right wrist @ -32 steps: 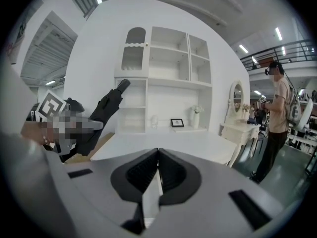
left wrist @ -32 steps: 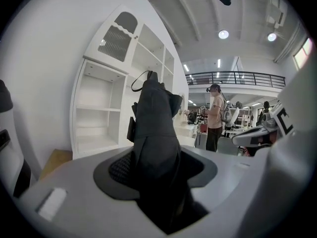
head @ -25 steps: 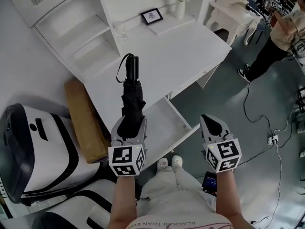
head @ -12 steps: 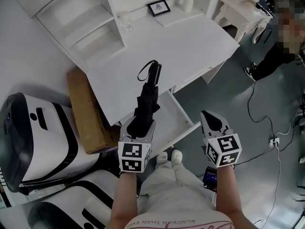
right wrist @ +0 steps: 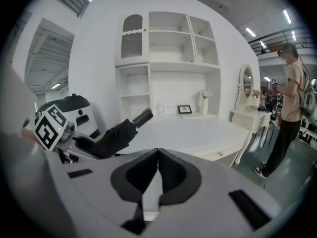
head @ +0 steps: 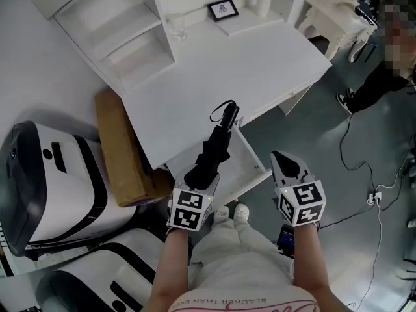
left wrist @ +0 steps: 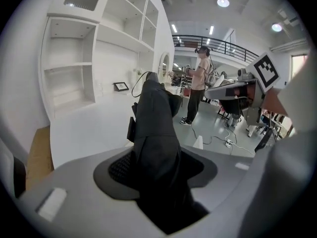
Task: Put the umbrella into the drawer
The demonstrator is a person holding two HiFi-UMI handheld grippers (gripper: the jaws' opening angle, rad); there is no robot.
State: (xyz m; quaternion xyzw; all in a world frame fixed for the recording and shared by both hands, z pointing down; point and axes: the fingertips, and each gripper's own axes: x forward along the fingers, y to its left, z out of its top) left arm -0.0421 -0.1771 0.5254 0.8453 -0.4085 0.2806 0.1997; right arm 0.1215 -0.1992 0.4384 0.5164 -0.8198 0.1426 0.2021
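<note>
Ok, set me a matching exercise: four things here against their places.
Things: 1 folded black umbrella; 2 white wooden drawer; 3 flat brown cardboard box; 4 small black picture frame.
Places: a back of the white desk; b in the left claw; c beside the desk, lower down; d open under the desk's edge.
Pairs: 1-b; 2-d; 3-c; 4-a.

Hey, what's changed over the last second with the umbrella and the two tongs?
The left tongs, still clamped on the black folded umbrella, came down and lowered it from over the white desk top toward the open white drawer. Nothing was let go. The right tongs stayed shut and empty beside the drawer, and the drawer stayed open.
</note>
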